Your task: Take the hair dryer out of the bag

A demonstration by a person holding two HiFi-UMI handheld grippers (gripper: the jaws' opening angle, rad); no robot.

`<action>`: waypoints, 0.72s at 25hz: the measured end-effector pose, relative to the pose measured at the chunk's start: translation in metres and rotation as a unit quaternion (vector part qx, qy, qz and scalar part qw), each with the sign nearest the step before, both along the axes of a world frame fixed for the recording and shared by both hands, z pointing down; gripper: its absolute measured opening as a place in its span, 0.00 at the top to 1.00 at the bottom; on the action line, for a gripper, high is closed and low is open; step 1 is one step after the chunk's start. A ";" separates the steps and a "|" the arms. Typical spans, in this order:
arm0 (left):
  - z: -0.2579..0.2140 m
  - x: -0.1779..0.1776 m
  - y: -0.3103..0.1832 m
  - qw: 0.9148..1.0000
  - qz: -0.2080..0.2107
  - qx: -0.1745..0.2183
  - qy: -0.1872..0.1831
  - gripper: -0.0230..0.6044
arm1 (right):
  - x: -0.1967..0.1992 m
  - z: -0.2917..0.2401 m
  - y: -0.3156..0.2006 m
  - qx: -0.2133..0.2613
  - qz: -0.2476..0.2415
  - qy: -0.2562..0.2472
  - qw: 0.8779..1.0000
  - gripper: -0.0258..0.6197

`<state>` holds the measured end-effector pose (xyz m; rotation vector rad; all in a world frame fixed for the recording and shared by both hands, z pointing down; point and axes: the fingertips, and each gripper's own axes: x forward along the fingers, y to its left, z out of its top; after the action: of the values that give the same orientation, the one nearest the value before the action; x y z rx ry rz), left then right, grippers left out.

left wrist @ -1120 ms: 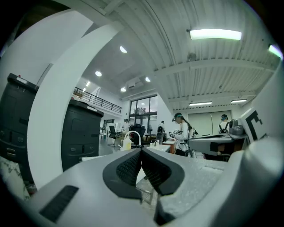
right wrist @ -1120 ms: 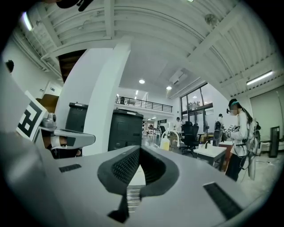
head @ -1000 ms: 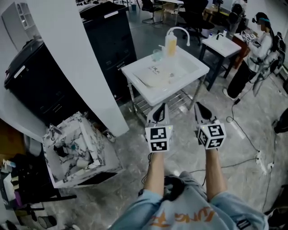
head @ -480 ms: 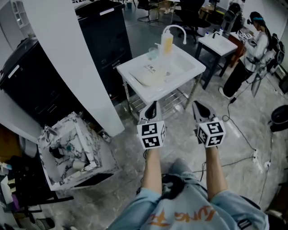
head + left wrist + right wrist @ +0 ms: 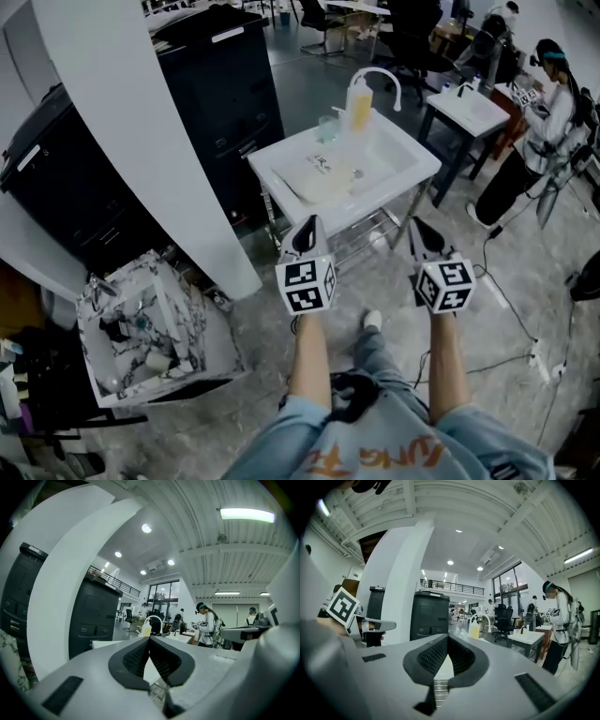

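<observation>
Left claw (image 5: 310, 225), right claw (image 5: 417, 226) above floor (image 5: 255, 330)

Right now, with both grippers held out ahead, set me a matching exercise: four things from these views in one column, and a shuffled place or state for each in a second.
Things
1. left gripper
2. marble-patterned bag
3. yellow bottle
4. black cabinet

Places or states
A. on the floor, lower left of the head view, top open
B. shut, nothing between its jaws
C. on the white sink, beside the faucet
D. standing past the sink, right of the white pillar

Pairs: 1-B, 2-A, 3-C, 4-D
</observation>
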<state>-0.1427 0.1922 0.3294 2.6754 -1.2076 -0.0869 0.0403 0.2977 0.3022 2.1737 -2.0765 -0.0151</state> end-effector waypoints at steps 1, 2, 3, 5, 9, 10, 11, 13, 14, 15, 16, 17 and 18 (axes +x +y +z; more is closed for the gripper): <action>0.004 0.005 -0.007 1.000 -0.004 -0.002 -0.002 0.96 | 0.007 0.003 -0.009 -0.001 -0.003 -0.004 1.000 0.96; 0.008 0.011 -0.014 1.000 -0.007 -0.004 -0.004 0.96 | 0.014 0.007 -0.018 -0.003 -0.006 -0.007 1.000 0.96; 0.013 0.017 -0.022 1.000 -0.010 -0.007 -0.006 0.96 | 0.019 0.012 -0.027 -0.006 -0.009 -0.010 1.000 0.96; 0.024 0.033 -0.034 1.000 -0.010 -0.014 -0.013 0.96 | 0.032 0.024 -0.042 -0.015 -0.015 -0.018 1.000 0.96; 0.054 0.073 -0.052 0.999 -0.014 -0.025 -0.028 0.96 | 0.070 0.054 -0.072 -0.036 -0.019 -0.035 0.999 0.96; 0.061 0.084 -0.058 0.999 -0.020 -0.024 -0.029 0.96 | 0.083 0.063 -0.081 -0.043 -0.018 -0.039 0.998 0.96; 0.070 0.094 -0.063 0.999 -0.025 -0.025 -0.029 0.96 | 0.095 0.073 -0.090 -0.052 -0.018 -0.041 0.998 0.96; 0.091 0.111 -0.074 0.998 -0.032 -0.041 -0.028 0.96 | 0.113 0.095 -0.108 -0.074 -0.022 -0.050 0.996 0.96; 0.101 0.118 -0.082 0.998 -0.036 -0.053 -0.028 0.96 | 0.121 0.102 -0.119 -0.083 -0.026 -0.053 0.995 0.96; 0.110 0.127 -0.092 0.997 -0.040 -0.065 -0.030 0.96 | 0.129 0.107 -0.131 -0.090 -0.032 -0.055 0.994 0.96; 0.117 0.136 -0.102 0.996 -0.044 -0.075 -0.034 0.96 | 0.138 0.110 -0.144 -0.095 -0.038 -0.055 0.993 0.96; 0.121 0.145 -0.111 0.995 -0.047 -0.083 -0.039 0.96 | 0.148 0.111 -0.155 -0.100 -0.043 -0.056 0.992 0.96; 0.123 0.154 -0.119 0.994 -0.049 -0.089 -0.044 0.96 | 0.158 0.111 -0.165 -0.103 -0.046 -0.058 0.992 0.96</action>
<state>0.0111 0.0728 0.4526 2.4900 -1.3075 0.1198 0.1987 0.1323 0.4133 1.9999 -2.1316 0.3103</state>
